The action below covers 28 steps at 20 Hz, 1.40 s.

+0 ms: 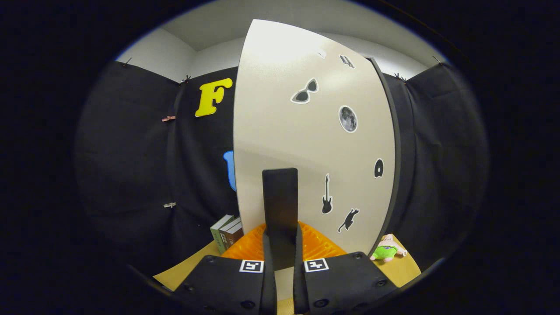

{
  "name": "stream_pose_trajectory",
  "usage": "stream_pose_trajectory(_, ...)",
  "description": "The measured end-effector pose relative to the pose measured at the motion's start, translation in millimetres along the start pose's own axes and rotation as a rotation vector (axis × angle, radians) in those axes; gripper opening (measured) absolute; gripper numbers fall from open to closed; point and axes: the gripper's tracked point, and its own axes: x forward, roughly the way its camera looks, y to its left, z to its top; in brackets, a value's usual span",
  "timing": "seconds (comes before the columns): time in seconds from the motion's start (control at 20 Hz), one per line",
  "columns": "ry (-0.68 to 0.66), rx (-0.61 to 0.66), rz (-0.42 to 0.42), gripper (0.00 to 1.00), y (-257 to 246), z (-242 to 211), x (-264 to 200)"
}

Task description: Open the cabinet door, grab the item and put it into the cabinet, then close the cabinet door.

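The claw sits low and close to the camera, its two fingers drawn in against a dark upright handle that rises between them. Both fingers appear to press on its sides, a pinch that would let the person swing the door by this bar.

The handle belongs to the cabinet door, a pale panel standing just ahead of the fingers, decorated with small dark stickers: sunglasses, a moon, a guitar, a cat. A dark edge runs down the door's far side; whether the door is ajar or closed against the cabinet cannot be told from this angle.

Below the door, behind the fingers, lies an orange ribbed mat on a yellowish worktop. Books stand upright beside the mat, against the black cloth wall.

The item to stow is probably the small plush toy, green and pink, lying on the worktop past the door's lower corner, well apart from the claw. It remains untouched, so the task looks to be at its first step.
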Motion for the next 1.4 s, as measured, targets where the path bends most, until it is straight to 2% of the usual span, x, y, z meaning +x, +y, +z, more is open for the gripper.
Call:
stream_pose_trajectory(0.5,0.003,0.001,-0.052,0.18,-32.1,3.0,-32.0)
stream_pose_trajectory(1.0,-0.045,-0.024,-0.226,0.17,-92.7,16.9,-65.3)
stream_pose_trajectory(1.15,-0.065,-0.048,-0.279,0.17,-125.5,25.5,-85.3)
stream_pose_trajectory(1.4,-0.079,-0.08,-0.38,0.12,-169.1,28.3,-111.5)
